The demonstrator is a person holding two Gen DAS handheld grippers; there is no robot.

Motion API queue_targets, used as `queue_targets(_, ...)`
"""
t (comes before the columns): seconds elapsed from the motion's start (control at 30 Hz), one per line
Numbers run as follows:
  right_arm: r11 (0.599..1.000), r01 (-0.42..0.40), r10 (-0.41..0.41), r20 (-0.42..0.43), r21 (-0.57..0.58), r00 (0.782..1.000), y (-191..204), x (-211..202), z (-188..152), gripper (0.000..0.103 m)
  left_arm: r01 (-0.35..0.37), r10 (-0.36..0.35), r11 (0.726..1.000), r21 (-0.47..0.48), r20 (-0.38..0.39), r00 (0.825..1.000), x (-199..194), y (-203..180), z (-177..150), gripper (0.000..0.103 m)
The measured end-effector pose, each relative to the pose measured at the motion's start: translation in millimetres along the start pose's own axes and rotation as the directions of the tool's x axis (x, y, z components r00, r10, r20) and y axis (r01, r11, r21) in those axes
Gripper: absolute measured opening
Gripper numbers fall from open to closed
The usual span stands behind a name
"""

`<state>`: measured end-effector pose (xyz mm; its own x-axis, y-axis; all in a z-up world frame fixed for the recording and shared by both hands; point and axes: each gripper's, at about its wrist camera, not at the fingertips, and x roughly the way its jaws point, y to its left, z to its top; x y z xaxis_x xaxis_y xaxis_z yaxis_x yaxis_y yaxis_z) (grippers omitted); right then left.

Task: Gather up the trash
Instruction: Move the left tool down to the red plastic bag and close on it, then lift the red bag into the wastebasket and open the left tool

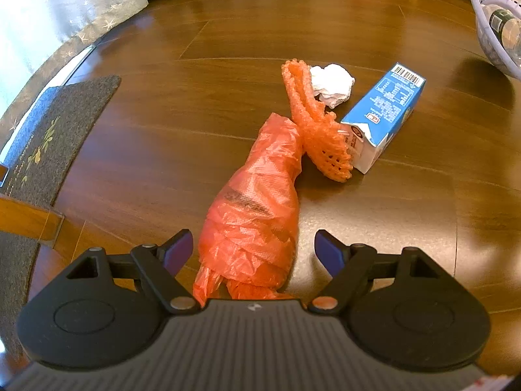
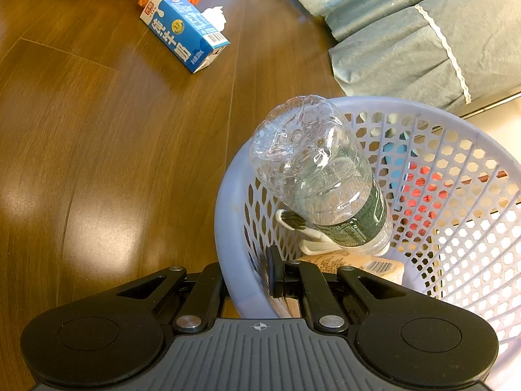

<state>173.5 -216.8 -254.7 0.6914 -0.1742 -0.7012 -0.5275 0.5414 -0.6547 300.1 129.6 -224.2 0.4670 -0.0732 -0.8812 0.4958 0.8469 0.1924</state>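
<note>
In the left wrist view my left gripper stands open low over the wooden floor, one finger on each side of the near end of a crumpled orange plastic bag. Beyond the bag lie an orange foam net, a white paper ball and a blue milk carton. In the right wrist view my right gripper is shut on the rim of a lavender mesh basket. In the basket a clear plastic bottle leans cap-down, with a white brush and a tan packet beneath it.
A grey doormat and a pale curtain border the floor on the left. Blue-grey bedding hangs behind the basket. The basket sits to the right of the carton. Bare floor separates them.
</note>
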Motion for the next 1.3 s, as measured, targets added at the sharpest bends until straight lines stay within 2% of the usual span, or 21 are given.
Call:
queue_targets(0.3,1.000,-0.001,0.001,-0.001,-0.002,1.000,-0.3,-0.6,-0.9,0.004,0.001,-0.001,1.000,-0.022,-0.004,1.000,4.9,1.0,2.6,0.073)
queue_targets(0.8,1.000,0.000,0.000,-0.003,-0.003,1.000,-0.2,-2.0,-2.7,0.004,0.012,-0.012,1.000,-0.025,-0.011,1.000,5.1,-0.2,0.4,0.046)
queue_targets(1.3,1.000,0.001,-0.001,-0.003,0.003,1.000,-0.1,-1.9,-1.6,0.004,0.013,-0.010,0.999,-0.052,0.051,0.999,-27.0,10.0,0.7,0.042)
